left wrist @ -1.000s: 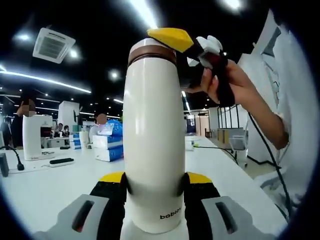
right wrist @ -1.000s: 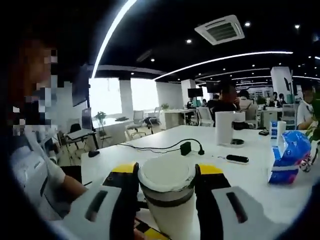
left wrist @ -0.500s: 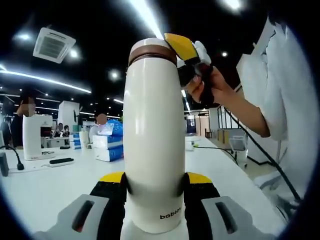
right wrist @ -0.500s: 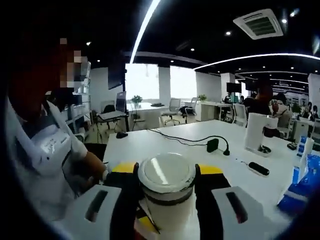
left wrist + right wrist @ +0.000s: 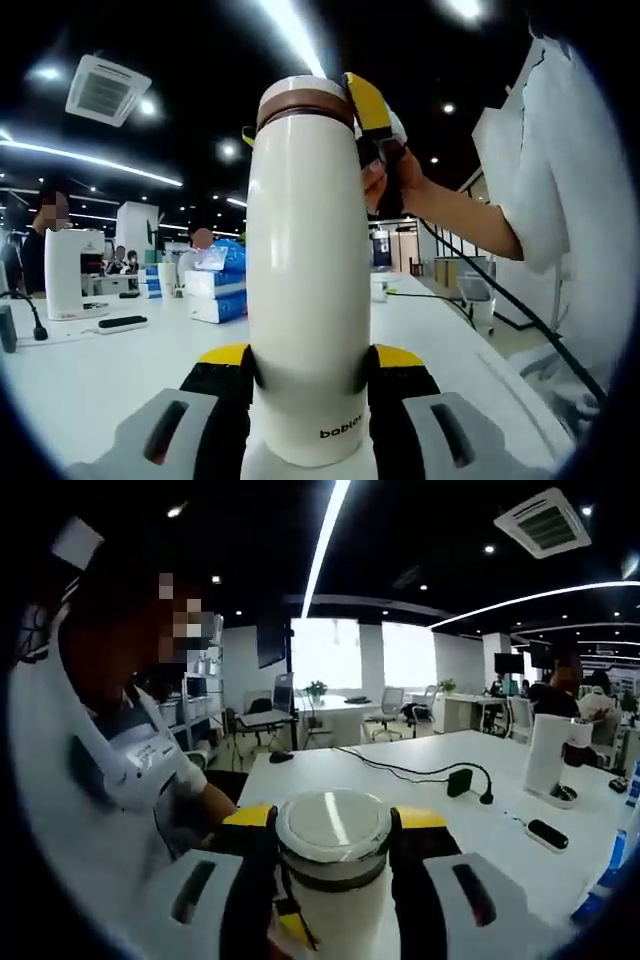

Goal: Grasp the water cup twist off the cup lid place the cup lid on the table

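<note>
left gripper view: a tall cream-white cylindrical water cup [image 5: 308, 290] with a brown band under its top stands upright on the white table [image 5: 90, 375]. the left gripper [image 5: 308, 365], yellow-tipped with black pads and grey bodies, has its two jaws pinching the lower part of the cup body, one on each side, just above the small printed word near the base. at the top of the cup, the right gripper [image 5: 305, 115] reaches in from the right, held by a person's hand [image 5: 395, 185]; one yellow jaw tip lies against the right edge of the white round cup lid [image 5: 303, 90], and a sliver of yellow shows at the left edge.

right gripper view: looking down on the lid [image 5: 333, 825], its flat pale disc sits between the right gripper's [image 5: 333, 845] own jaws, which are pressed against its two sides, pinching the lid. the lid sits on the cup, whose brown band and cream body [image 5: 335, 920] show below it. a person in a white shirt [image 5: 120, 780] is at the left.

background, both views: a black cable [image 5: 420, 772] with a plug lying on the table, a white cylindrical appliance [image 5: 75, 275] and blue-and-white packages [image 5: 215, 285].
</note>
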